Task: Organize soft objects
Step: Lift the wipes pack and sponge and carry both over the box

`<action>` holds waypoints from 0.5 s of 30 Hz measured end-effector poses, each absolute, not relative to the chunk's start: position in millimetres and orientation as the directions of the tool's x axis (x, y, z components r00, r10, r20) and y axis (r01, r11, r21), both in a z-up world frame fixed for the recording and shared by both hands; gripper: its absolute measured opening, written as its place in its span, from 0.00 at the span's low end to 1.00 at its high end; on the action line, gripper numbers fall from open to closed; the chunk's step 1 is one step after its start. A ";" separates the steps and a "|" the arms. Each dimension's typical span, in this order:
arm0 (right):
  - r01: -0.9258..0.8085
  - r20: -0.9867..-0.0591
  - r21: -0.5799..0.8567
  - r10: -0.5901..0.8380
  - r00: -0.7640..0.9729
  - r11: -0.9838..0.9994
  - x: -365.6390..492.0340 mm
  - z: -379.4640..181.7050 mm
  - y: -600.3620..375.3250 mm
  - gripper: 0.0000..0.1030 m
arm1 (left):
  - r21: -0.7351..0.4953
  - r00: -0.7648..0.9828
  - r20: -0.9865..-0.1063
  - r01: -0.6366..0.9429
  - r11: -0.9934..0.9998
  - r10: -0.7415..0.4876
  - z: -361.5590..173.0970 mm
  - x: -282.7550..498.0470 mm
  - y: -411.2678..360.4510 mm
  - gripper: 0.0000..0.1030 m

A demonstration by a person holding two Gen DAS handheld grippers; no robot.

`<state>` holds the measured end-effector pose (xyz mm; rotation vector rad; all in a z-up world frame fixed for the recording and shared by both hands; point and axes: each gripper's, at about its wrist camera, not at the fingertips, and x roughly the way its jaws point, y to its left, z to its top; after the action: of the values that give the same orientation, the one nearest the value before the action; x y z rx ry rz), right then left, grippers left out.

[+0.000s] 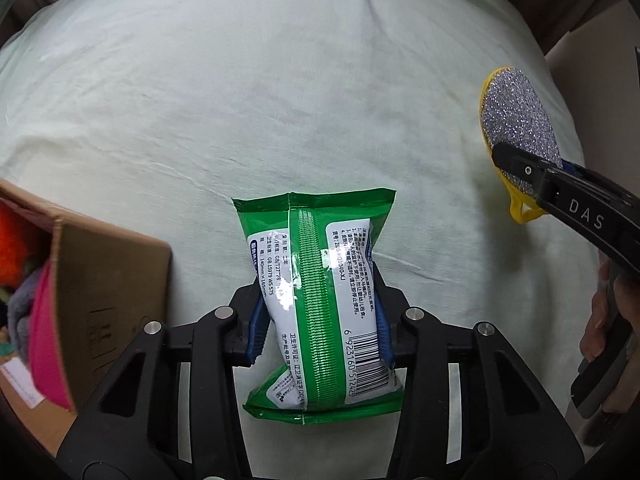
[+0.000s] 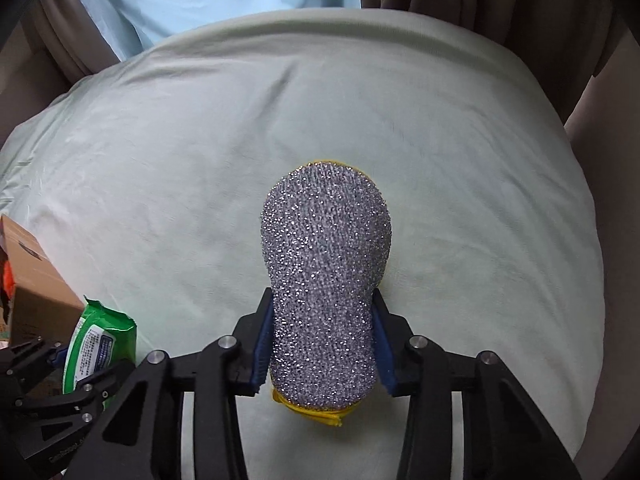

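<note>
- Cardboard box (image 1: 108,280): stands open at the left edge of the bed (image 1: 280,80), one flap raised toward the centre. Contents visible from the left wrist view: an orange fuzzy item (image 1: 16,248), a pink cloth (image 1: 46,344) draped over the box wall, and a grey fabric piece (image 1: 20,312). Further contents are cut off by the frame edge and cannot be identified.
- Left hand-held gripper (image 1: 320,316): clamped on a green wet-wipes pack (image 1: 320,300), blue pads pressing its two long sides so that the pack is pinched at the waist. The pack is held just right of the box flap, above the near part of the bed, printed back and barcode facing the camera.
- Right hand-held gripper (image 2: 324,344): clamped on a silver scouring sponge (image 2: 326,280) with yellow edging, squeezed narrow between the pads. The sponge is held over the right side of the bed, well apart from the box.
- Obscured: the underside of the sponge is hidden except for the yellow trim and a loop at its near end. Whether either item touches the bed sheet cannot be determined. In the right wrist view only a corner of the box and part of the pack show at the left edge.
</note>
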<state>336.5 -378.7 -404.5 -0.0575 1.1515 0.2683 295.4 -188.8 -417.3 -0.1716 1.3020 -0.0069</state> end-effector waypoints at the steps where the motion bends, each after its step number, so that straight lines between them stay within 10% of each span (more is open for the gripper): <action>1: -0.237 -0.904 0.094 0.182 0.387 0.967 332.1 -396.5 -380.0 0.38 | -0.133 0.278 -0.955 -0.088 0.987 -0.104 -410.0 294.0 -188.3 0.38; 15: -0.197 -0.844 0.097 0.185 0.503 0.976 238.5 -248.9 -382.2 0.38 | -0.165 0.450 -0.882 -0.021 0.986 -0.138 -269.9 240.8 -174.2 0.38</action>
<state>238.5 -382.2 -248.9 -0.0127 1.0180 0.2306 240.8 -174.2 -269.9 -0.1603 1.1025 -0.0730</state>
